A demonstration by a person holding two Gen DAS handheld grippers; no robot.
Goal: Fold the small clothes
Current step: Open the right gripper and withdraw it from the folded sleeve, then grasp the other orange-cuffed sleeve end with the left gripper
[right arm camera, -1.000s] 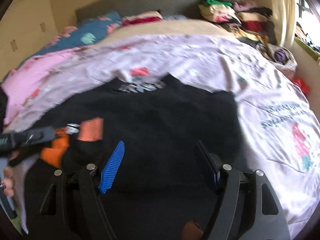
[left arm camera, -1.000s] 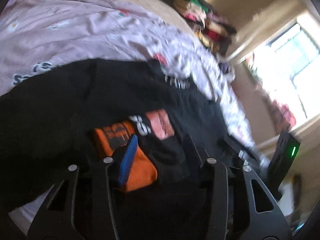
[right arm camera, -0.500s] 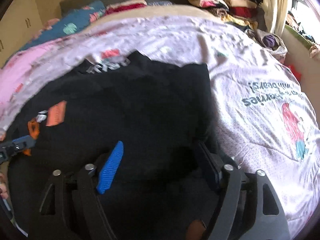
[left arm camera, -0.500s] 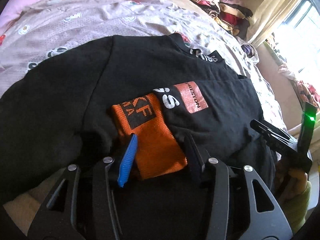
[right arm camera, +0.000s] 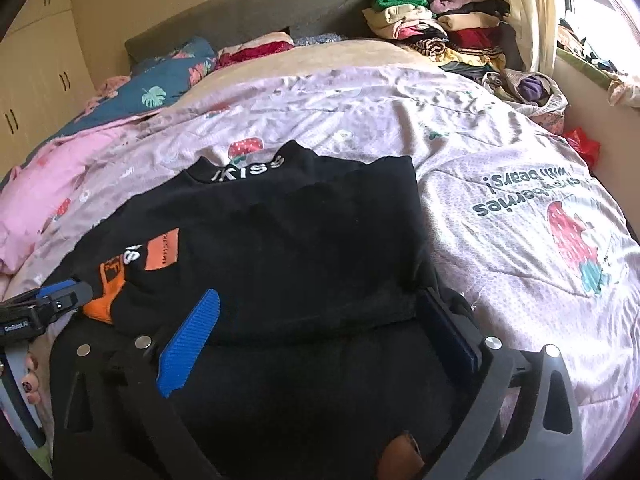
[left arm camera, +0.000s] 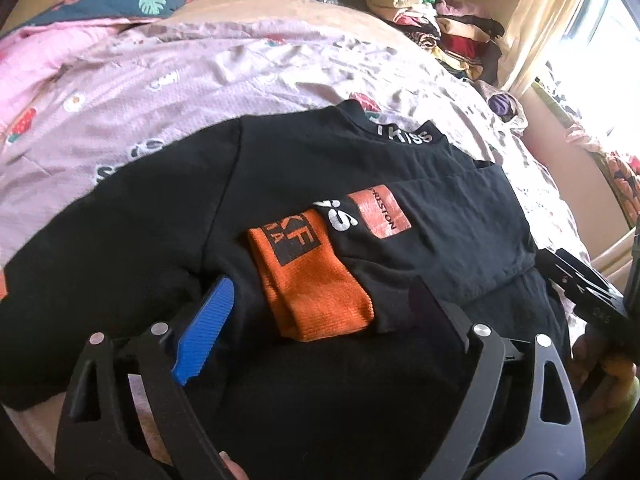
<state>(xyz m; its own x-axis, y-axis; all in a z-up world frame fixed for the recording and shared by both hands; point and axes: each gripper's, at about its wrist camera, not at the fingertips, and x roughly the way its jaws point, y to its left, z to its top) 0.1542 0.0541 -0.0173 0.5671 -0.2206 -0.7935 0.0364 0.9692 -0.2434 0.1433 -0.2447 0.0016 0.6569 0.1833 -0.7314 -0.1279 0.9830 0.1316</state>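
Black long-sleeved top with orange ribbed cuff (left arm camera: pixel 316 280) lies flat on the pale lilac strawberry-print bedspread (right arm camera: pixel 500 184), sleeves folded across its body. Left gripper (left arm camera: pixel 320 308) jaws opening, cuff lying loose between them. Right gripper (right arm camera: pixel 320 328) jaws opening over the top's lower fold, pads not pressing.

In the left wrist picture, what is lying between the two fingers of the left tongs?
In the left wrist view, the orange cuff of the black top lies between the opening fingers of the left tongs; neither pad presses it.
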